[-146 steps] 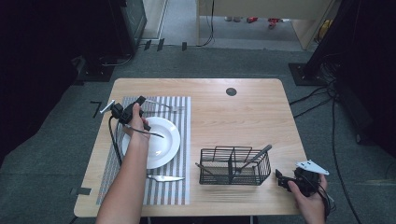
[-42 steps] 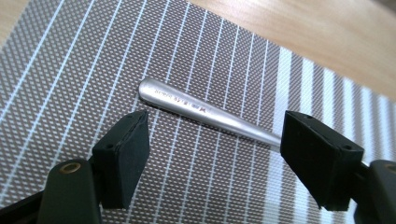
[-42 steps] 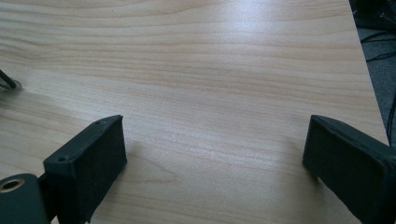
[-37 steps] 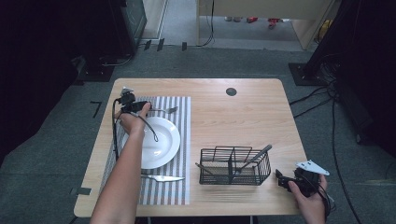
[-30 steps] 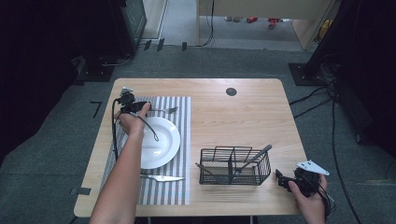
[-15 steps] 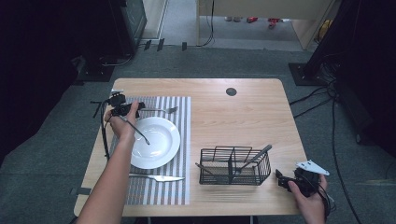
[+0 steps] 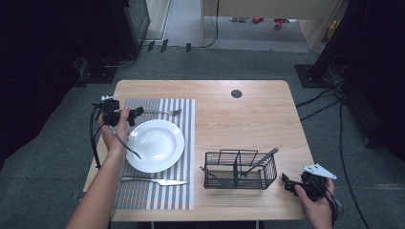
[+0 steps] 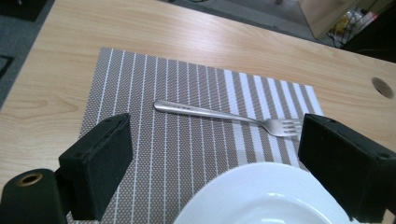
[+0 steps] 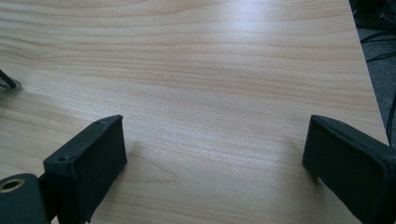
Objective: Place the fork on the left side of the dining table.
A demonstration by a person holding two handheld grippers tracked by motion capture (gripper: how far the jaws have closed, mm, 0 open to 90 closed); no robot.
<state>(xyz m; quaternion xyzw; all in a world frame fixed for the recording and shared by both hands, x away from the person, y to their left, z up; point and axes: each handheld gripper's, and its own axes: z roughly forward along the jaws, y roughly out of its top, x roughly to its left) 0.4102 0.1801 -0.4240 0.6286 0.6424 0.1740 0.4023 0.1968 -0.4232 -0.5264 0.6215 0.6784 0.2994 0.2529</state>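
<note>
- The left gripper (image 7: 128,113) is hanging wide open and empty near the desk's far-left corner
- The fork (image 8: 229,115) is lying free on the placemat (image 8: 140,93); judging, squaring both jaws across its handle is helping

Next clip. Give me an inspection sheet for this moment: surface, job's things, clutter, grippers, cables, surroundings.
Surface: wooden table with a round hole near the far edge.
Job's things: striped placemat bearing a white plate, a fork beyond the plate and a knife on its near side; black wire basket holding dark utensils, kind unclear.
Clutter: nothing seen.
Grippers: left gripper jaws open, beside the fork handle; right gripper jaws open over bare wood at the near right corner.
Cables: one trails from the left gripper; more lie on the floor at right.
Surroundings: grey carpet, dark equipment at both sides.
</note>
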